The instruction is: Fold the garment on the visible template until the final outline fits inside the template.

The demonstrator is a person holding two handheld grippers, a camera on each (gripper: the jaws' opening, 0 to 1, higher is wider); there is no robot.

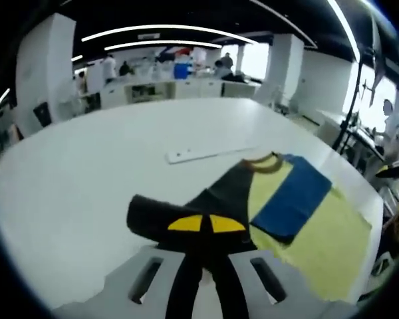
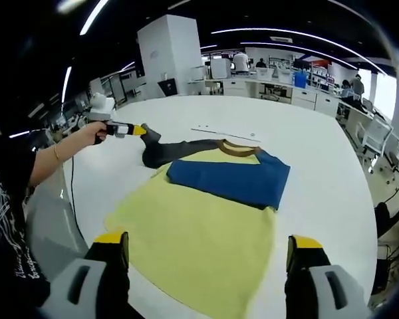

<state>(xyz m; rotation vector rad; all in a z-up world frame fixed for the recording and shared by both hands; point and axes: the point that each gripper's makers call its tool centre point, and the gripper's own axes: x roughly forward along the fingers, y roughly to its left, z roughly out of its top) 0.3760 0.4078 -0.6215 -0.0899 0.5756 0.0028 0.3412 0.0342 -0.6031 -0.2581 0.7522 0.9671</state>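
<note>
The garment [image 2: 206, 219] lies flat on the white table [image 2: 319, 159], a yellow body with a brown collar [image 2: 238, 147] at its far end. Its blue sleeve [image 2: 229, 178] is already folded across the chest. The dark sleeve [image 2: 169, 151] on the left side is stretched out and lifted off the cloth.

The left gripper [image 1: 206, 224] has its yellow-tipped jaws pressed together on the dark sleeve's cuff, with the fabric bunched between and over them. In the right gripper view the same tool is seen at the left, held in the person's hand [image 2: 93, 131] with the sleeve trailing from it toward the collar. Holding the cuff up like this looks like the way to carry it over the chest, so that it can land on or beside the blue sleeve and narrow the outline.

The right gripper [image 2: 209, 249] hovers at the near hem with its jaws spread wide and nothing between them (probably waiting for the bottom fold).

A long white strip [image 1: 209, 154] lies on the table just beyond the collar. It may be part of the template, though it is too faint to tell.
</note>
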